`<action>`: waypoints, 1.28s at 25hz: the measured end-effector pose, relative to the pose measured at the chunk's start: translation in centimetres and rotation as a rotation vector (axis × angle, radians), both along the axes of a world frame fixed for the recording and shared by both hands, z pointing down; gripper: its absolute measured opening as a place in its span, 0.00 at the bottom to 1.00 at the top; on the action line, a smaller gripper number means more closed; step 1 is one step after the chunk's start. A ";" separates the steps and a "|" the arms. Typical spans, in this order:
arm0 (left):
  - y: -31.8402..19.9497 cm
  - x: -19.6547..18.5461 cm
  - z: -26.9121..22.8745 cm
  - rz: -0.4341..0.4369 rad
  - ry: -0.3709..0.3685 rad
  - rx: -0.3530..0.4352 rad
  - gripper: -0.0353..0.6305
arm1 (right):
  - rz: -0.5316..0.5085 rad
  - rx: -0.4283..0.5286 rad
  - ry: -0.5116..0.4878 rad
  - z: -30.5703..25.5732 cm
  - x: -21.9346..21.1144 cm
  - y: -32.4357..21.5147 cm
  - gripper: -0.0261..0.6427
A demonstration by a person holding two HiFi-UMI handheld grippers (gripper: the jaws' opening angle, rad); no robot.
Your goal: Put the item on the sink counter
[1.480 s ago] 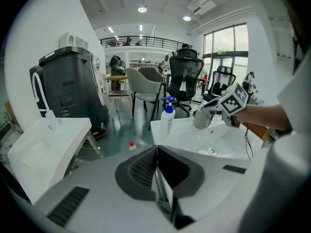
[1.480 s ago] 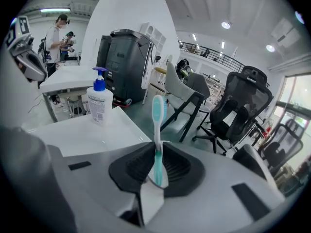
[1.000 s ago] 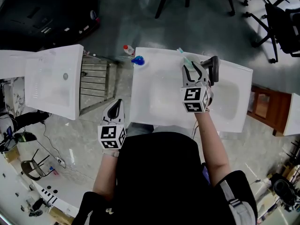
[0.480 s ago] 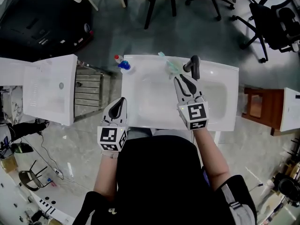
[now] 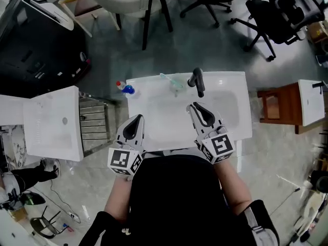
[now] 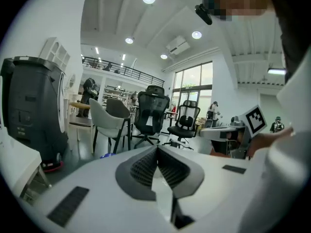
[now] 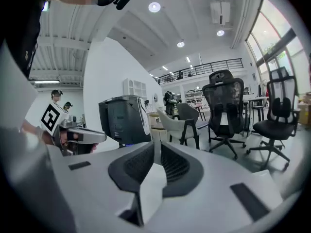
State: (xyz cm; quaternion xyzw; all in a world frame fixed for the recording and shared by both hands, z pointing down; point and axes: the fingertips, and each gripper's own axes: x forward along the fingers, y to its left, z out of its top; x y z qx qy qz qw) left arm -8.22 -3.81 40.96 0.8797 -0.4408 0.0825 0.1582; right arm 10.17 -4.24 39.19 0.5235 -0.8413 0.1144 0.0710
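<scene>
Toothbrush point(image 5: 171, 81) lies just left of the faucet point(image 5: 198, 81) — placed, I'd judge. Your left gripper point(image 5: 138, 118) is pressed together; your right gripper point(image 5: 195, 106), just closing, nearly meets on nothing — pull back.

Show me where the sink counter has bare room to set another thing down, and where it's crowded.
Bare: the right end of the sink counter, right of the black faucet, and the back strip between the blue bottle and the teal item. Crowded: the back edge where the teal item lies close beside the faucet.
</scene>
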 end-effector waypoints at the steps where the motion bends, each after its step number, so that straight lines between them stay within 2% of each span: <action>1: -0.2 0.3 -0.4 0.017 0.008 0.014 0.09 | 0.007 0.010 0.003 -0.6 0.0 0.4 0.13; 8: -0.1 1.8 -1.0 0.153 0.044 0.032 0.09 | 0.070 0.035 -0.001 -1.4 -0.2 3.1 0.13; 18: 0.3 1.9 -0.3 0.253 0.016 0.027 0.09 | 0.122 0.044 0.015 -1.6 -1.1 5.3 0.13; 23: 0.5 1.2 0.1 0.253 0.013 0.025 0.09 | 0.149 0.022 -0.018 -1.2 -1.5 5.7 0.13; 32: 0.6 -0.2 0.6 0.230 0.014 0.003 0.09 | 0.156 0.033 0.023 -1.7 -1.9 6.1 0.12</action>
